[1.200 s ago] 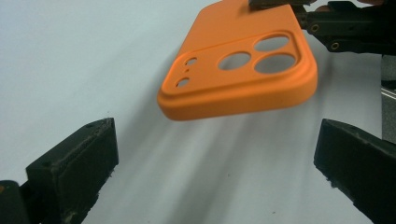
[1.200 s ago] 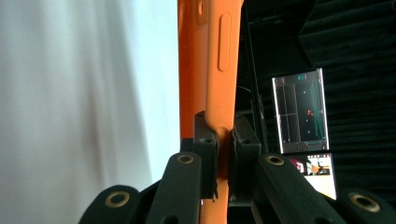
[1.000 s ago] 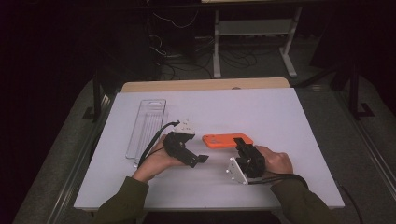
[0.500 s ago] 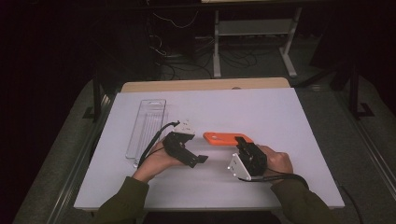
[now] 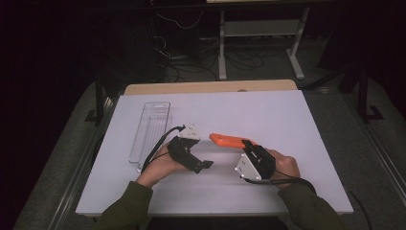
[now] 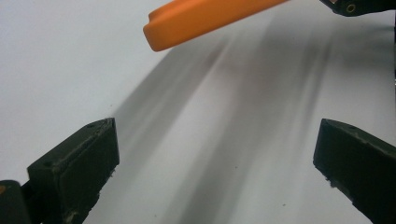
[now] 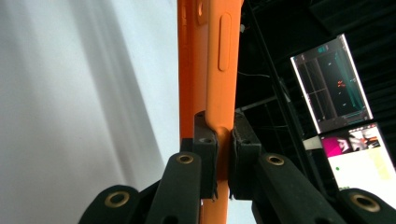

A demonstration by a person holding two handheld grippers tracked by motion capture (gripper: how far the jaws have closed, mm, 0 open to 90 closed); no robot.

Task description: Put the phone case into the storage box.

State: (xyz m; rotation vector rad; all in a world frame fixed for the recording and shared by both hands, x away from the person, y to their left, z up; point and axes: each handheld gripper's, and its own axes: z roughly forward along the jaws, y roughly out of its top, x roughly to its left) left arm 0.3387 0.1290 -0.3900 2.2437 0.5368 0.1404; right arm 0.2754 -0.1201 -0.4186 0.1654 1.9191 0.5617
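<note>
An orange phone case [image 5: 226, 140] is held over the white table [image 5: 273, 115] near its middle, one end clamped in my right gripper [image 5: 247, 145]. In the right gripper view the case [image 7: 210, 56] stands on edge and runs up from the jaws, and my right gripper [image 7: 219, 135] is shut on its lower end. My left gripper [image 5: 201, 155] lies just to the left of the case, pointing toward it. In the left gripper view my left gripper [image 6: 217, 144] has its jaws wide apart with bare table between them, and the case's free end [image 6: 201, 18] hangs beyond and above.
A long clear plastic tray [image 5: 151, 129] lies at the table's left, beside the left hand. A wooden strip [image 5: 210, 87] runs along the far edge. Lit monitors [image 7: 331, 84] show off to the side in the right gripper view.
The orange case has tipped from lying flat toward standing on its edge in my right gripper. Both hands stayed where they were.
</note>
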